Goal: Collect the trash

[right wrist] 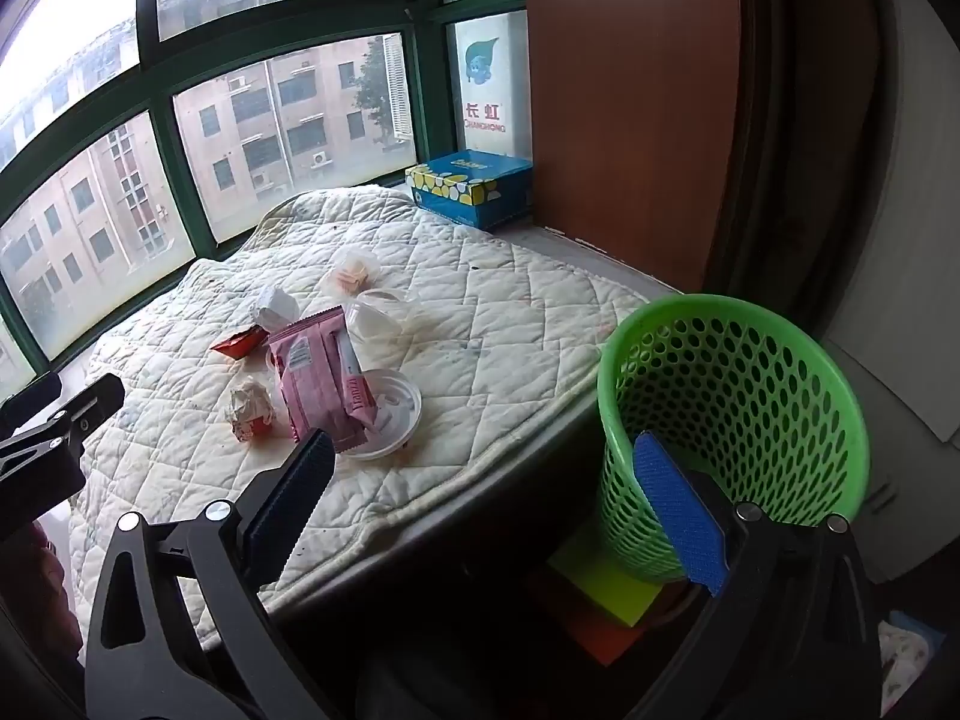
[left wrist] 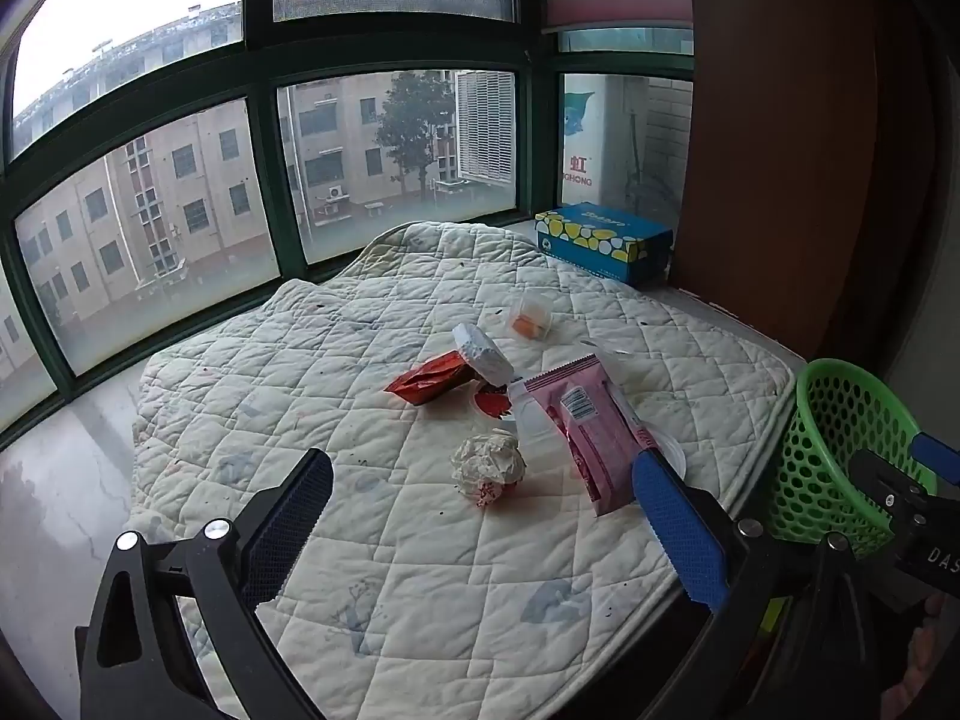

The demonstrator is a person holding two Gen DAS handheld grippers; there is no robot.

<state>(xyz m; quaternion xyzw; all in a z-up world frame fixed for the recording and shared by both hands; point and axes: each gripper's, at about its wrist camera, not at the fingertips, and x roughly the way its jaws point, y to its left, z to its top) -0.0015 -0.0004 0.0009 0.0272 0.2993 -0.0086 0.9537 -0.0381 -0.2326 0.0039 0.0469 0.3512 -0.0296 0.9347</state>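
Note:
Trash lies on a white quilted pad (left wrist: 420, 570): a crumpled paper ball (left wrist: 489, 468), a pink wrapper (left wrist: 591, 438), a red wrapper (left wrist: 429, 381), a white crumpled packet (left wrist: 483, 354) and a small clear cup with orange contents (left wrist: 531, 321). My left gripper (left wrist: 480, 462) hovers open just short of the paper ball, holding nothing. The right wrist view shows the pink wrapper (right wrist: 318, 378) resting on a white lid (right wrist: 390, 420), beside the paper ball (right wrist: 249, 408). A green perforated basket (right wrist: 732, 408) stands at the pad's right edge. My right gripper (right wrist: 480, 444) is open and empty, its blue finger in front of the basket.
A blue and yellow tissue box (left wrist: 603, 240) sits at the back corner by the window. A brown wooden panel (right wrist: 630, 120) rises behind the basket. Green window frames (left wrist: 264, 138) border the pad's far and left sides. A clear plastic cup (right wrist: 375, 312) lies behind the pink wrapper.

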